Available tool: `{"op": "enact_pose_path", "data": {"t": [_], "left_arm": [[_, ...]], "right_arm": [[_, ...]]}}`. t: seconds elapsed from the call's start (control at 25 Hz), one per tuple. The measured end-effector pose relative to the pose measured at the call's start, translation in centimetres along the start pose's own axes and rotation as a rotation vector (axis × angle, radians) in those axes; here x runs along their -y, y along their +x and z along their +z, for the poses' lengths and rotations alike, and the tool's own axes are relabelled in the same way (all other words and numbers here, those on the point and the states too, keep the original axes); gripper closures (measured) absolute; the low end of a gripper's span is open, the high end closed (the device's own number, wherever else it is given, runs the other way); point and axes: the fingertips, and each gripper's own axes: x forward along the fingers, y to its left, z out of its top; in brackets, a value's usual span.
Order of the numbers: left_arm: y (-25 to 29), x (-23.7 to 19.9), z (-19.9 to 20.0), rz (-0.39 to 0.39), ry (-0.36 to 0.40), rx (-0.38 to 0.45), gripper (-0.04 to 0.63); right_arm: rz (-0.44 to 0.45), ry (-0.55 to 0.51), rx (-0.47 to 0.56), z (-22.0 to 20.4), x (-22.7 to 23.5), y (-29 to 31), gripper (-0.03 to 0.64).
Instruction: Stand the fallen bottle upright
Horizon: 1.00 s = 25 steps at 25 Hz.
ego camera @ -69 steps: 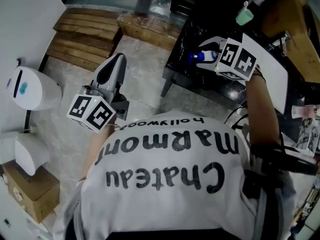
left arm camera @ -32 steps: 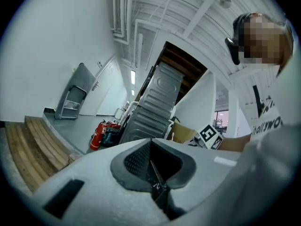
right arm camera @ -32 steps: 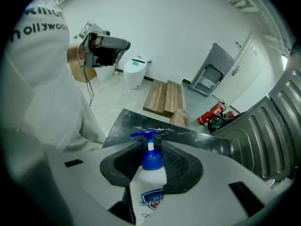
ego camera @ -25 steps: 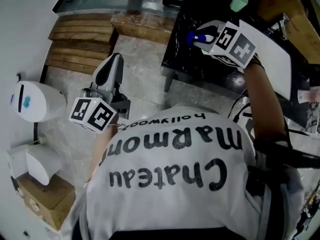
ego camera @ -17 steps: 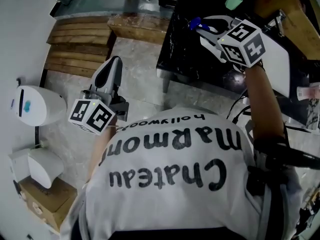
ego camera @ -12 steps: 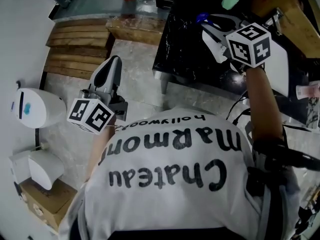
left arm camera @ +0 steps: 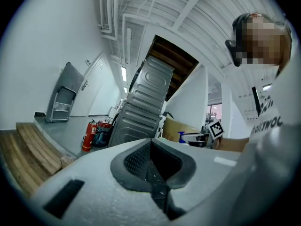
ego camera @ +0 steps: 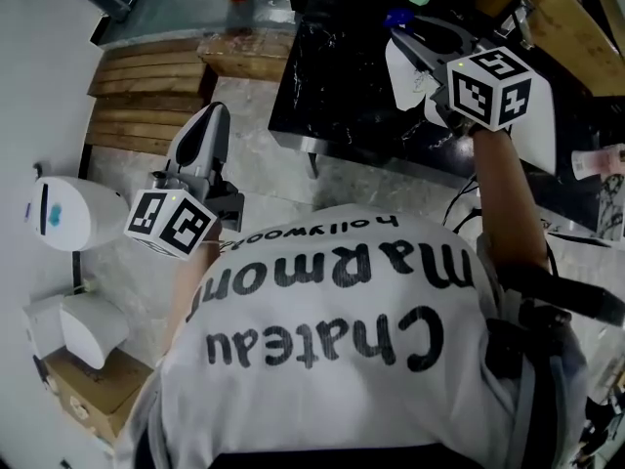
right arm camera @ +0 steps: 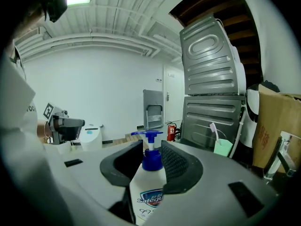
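Bottle (right arm camera: 148, 192), upright, clamped in right hand-held gripper (right arm camera: 151, 150), likely needs lowering onto worktop (ego camera: 342, 76) at one o'clock; left hand-held gripper (left arm camera: 151, 160) closed, empty.

The person wears a white T-shirt (ego camera: 332, 360) printed in large black letters, "Chateau Marmont", with a smaller "Hollywood" beside it; black straps (ego camera: 562, 299) cross its right side. The left gripper (ego camera: 215, 113) and right gripper (right arm camera: 151, 159) have pale grey shells, dark ribbed fingers (right arm camera: 178, 163) and cubes (ego camera: 491, 88) bearing black-and-white square markers
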Motion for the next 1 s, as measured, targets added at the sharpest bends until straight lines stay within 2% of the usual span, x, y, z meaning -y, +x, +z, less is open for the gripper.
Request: {"op": "enact_pose_path", "data": {"t": [0.44, 1.0], "left_arm": [[0.2, 6.3, -1.7, 0.04, 0.01, 0.014, 0.581], [-1.3, 6.9, -2.7, 0.093, -0.007, 0.011, 0.581]], "right_arm": [[0.031, 0.065, 0.056, -1.3, 2.3, -4.3, 0.495], [0.05, 0.098, 0.08, -1.5, 2.1, -4.5, 0.494]]}}
